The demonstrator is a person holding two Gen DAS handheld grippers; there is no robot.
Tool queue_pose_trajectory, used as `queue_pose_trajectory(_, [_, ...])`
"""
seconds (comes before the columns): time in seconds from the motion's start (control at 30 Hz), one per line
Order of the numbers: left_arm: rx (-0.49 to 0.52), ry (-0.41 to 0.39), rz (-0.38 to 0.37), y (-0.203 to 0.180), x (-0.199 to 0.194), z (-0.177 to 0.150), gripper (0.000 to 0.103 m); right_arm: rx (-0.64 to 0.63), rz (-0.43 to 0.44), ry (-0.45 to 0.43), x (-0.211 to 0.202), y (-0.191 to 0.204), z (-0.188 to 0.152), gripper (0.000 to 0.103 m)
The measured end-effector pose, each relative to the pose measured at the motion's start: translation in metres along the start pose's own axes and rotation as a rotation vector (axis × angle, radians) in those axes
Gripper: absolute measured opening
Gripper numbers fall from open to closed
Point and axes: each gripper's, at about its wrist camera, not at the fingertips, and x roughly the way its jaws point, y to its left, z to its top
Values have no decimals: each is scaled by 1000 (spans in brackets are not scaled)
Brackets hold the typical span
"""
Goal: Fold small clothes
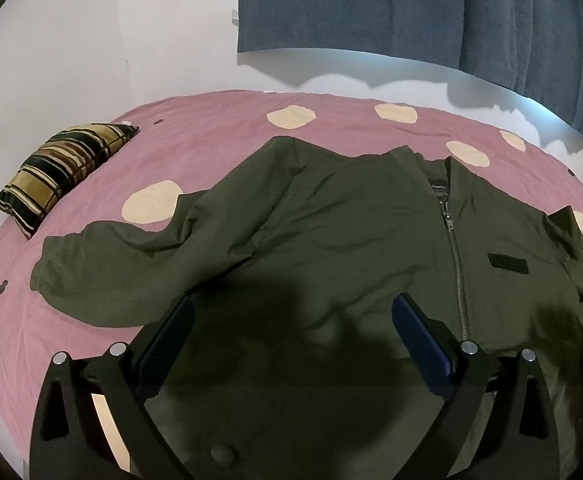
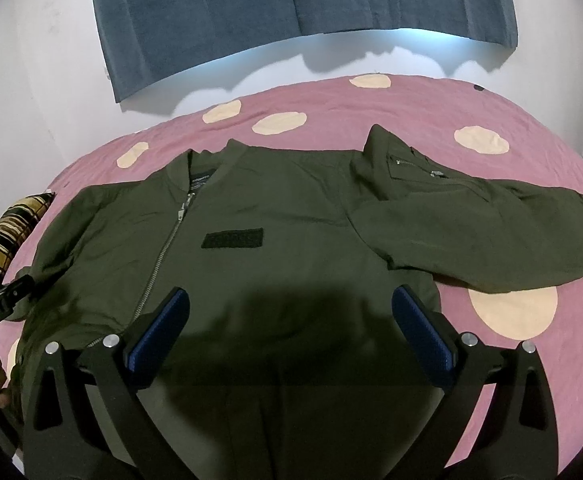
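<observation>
White walls back a bed [image 1: 91,332] covered with a pink sheet dotted with cream circles, and a blue curtain [image 2: 291,0] hangs on the wall behind it. On the sheet, an olive green bomber jacket [image 1: 331,240] lies front up and zipped, its collar toward the wall and both sleeves spread out to the sides. A black patch [image 2: 232,238] sits on the chest beside the zipper [image 2: 163,256]. A striped cushion [image 1: 59,172] rests on the bed near the left sleeve, apart from it. Both tools hover above the jacket's lower half: the left tool [image 1: 293,320] has its blue-padded fingers spread wide and holds nothing, and the right tool [image 2: 289,314] is likewise wide apart and empty.
</observation>
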Motion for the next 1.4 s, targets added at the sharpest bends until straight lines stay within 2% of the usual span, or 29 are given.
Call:
queue_pose_trajectory(1.17, [5,20,-18,-5,5,-5,98,9,-5,19,5,-8,-1,101])
queue_pose_trajectory(1.27, [9,19,-22,-5,6,-6,98,24,-1,11,3,-14,3,101])
queue_pose_trajectory(1.4, [-6,18,-26,-3,7,-6,98,121,27,-5,-4,-51,17,101])
